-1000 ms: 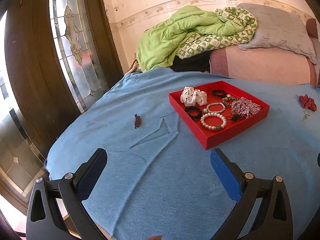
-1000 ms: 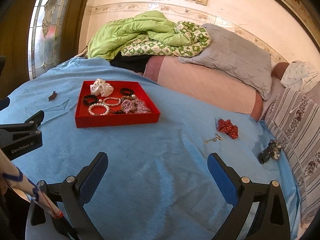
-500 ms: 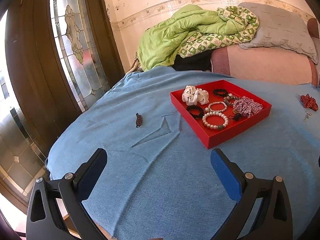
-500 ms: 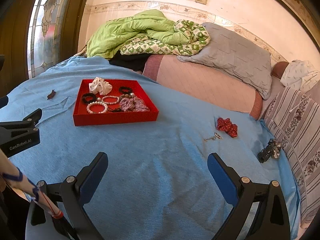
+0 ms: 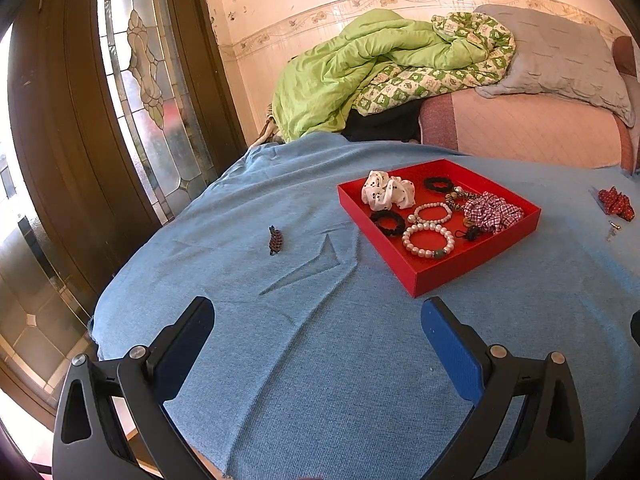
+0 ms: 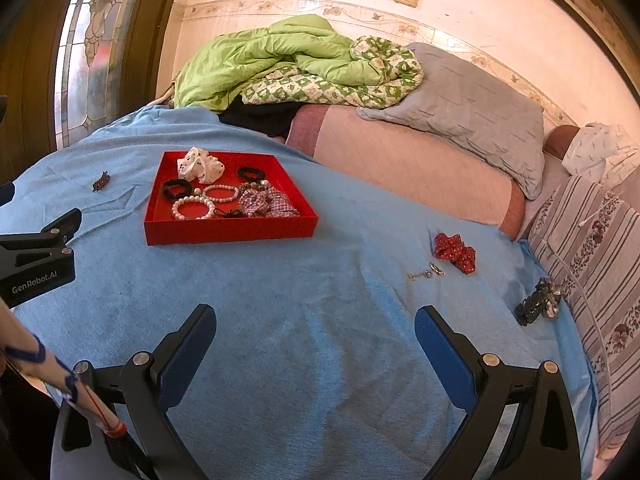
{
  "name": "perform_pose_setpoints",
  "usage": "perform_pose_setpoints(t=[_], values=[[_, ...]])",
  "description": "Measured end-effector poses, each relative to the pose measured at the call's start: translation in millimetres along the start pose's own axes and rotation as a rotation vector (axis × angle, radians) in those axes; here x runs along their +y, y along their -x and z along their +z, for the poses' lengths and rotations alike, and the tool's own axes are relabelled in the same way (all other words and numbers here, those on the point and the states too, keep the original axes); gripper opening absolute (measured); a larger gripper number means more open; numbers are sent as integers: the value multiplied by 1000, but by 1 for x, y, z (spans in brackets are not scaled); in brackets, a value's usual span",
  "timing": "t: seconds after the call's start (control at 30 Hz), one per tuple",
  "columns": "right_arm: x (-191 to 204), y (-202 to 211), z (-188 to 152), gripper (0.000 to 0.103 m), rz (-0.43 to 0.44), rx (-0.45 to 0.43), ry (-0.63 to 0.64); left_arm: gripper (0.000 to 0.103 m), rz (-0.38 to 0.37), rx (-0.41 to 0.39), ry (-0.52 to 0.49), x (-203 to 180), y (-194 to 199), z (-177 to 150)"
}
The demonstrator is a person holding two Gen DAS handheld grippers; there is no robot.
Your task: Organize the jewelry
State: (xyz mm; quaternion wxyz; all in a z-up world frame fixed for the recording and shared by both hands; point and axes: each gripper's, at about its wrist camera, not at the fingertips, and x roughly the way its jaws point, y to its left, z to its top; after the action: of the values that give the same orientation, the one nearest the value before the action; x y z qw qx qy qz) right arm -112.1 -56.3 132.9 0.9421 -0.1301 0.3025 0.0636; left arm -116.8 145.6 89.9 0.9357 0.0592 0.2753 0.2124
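The red tray [image 6: 230, 229] on the blue bed cover [image 6: 320, 340] already holds bracelets and scrunchies. Four pieces are left outside: a small brown clip [image 5: 275, 240] at the tray's 9 o'clock, and a red scrunchie [image 6: 455, 252], a silver chain [image 6: 426, 273] and a dark piece [image 6: 538, 306] toward its 3 o'clock. The left tool [image 5: 316, 334] and right tool [image 6: 315, 338] both gape wide, empty.
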Motion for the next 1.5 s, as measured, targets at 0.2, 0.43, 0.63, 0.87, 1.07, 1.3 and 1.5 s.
perform_pose_setpoints(t=[0.2,0.43,0.63,0.87,1.07,1.3,1.5], values=[[2,-1,0,101,0,6,1,103,-3,4,-2,-1,0,-1],[1,-1,0,101,0,6,0,103,-2,4,-2,-1,-1,-1],[1,-1,0,101,0,6,2,103,-6,9,-7,0,-4,-3],[1,-2,0,101,-1,7,2,103,-6,15,-6,0,-6,-4],[1,-2,0,101,0,7,2,103,-10,18,-8,1,-8,-4],[1,-2,0,101,0,7,3,103,-11,18,-9,2,-8,-4],[1,-2,0,101,0,8,4,103,-12,19,-9,2,-8,-4]])
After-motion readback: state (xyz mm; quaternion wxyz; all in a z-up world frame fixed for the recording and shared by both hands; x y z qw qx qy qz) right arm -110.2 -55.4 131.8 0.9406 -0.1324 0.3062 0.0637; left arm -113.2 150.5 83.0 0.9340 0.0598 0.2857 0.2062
